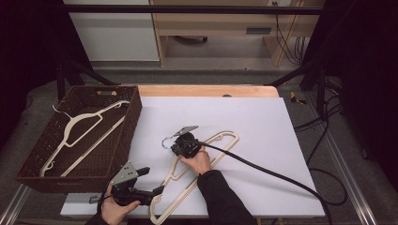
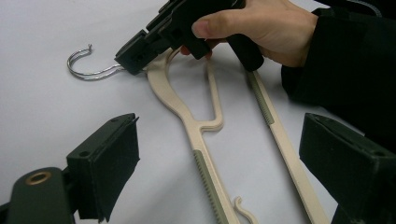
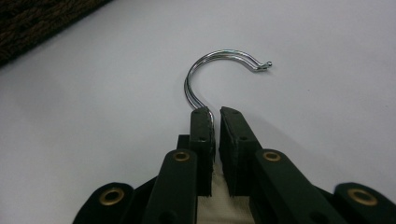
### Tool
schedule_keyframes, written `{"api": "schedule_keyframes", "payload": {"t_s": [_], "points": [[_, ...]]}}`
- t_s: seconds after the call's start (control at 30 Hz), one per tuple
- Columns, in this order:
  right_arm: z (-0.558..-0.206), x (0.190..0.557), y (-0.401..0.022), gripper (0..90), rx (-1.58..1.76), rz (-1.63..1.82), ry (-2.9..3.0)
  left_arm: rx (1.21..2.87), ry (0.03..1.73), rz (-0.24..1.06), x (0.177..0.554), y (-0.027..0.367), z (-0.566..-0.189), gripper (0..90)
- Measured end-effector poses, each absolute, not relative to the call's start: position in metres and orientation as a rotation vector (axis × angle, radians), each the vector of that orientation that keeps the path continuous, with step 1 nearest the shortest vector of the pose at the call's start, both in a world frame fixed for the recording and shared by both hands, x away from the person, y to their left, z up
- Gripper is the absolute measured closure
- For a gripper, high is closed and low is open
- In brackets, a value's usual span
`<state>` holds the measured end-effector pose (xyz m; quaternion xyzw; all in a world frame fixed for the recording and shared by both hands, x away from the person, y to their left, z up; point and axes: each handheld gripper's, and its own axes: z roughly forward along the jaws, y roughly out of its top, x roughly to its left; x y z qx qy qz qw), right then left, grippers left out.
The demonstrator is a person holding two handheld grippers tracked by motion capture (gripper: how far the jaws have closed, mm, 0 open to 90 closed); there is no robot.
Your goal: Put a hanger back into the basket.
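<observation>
A cream plastic hanger point(image 1: 220, 140) with a metal hook point(image 1: 165, 140) lies flat on the white sheet point(image 1: 263, 122). My right gripper point(image 1: 174, 143) is shut on the hook's wire stem where it meets the hanger neck; in the right gripper view the chrome hook point(image 3: 224, 60) curls out beyond the pinched right gripper point(image 3: 216, 114). My left gripper point(image 1: 152, 180) rests near the table's front left, open and holding nothing. In the left gripper view, the left gripper point(image 2: 219, 128) stands wide apart over the hanger's arm point(image 2: 187, 112), not touching it, with the right gripper point(image 2: 140, 51) farther off.
A dark woven basket point(image 1: 129, 136) stands at the left edge and holds another cream hanger point(image 1: 77, 126). A thick black cable point(image 1: 263, 171) trails from the right gripper across the sheet to the right. A strip of wooden tabletop point(image 1: 206, 90) runs behind the sheet.
</observation>
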<state>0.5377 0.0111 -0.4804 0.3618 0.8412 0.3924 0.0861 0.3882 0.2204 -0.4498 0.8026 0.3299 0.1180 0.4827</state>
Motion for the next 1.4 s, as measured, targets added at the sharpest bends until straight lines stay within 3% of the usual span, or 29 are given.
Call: {"api": "schedule_keyframes", "payload": {"t_s": [0.77, 1.4], "points": [[-0.462, 0.531, 0.006, 89.2, 1.002, 1.202, 2.469, 1.985, 0.808, 0.272, 0.402, 0.202, -0.445, 13.5], [-0.442, 0.521, 0.0, 89.3, 0.948, 1.254, 2.449, 2.02, 0.913, 0.223, 0.459, 0.176, -0.456, 31.7]]}}
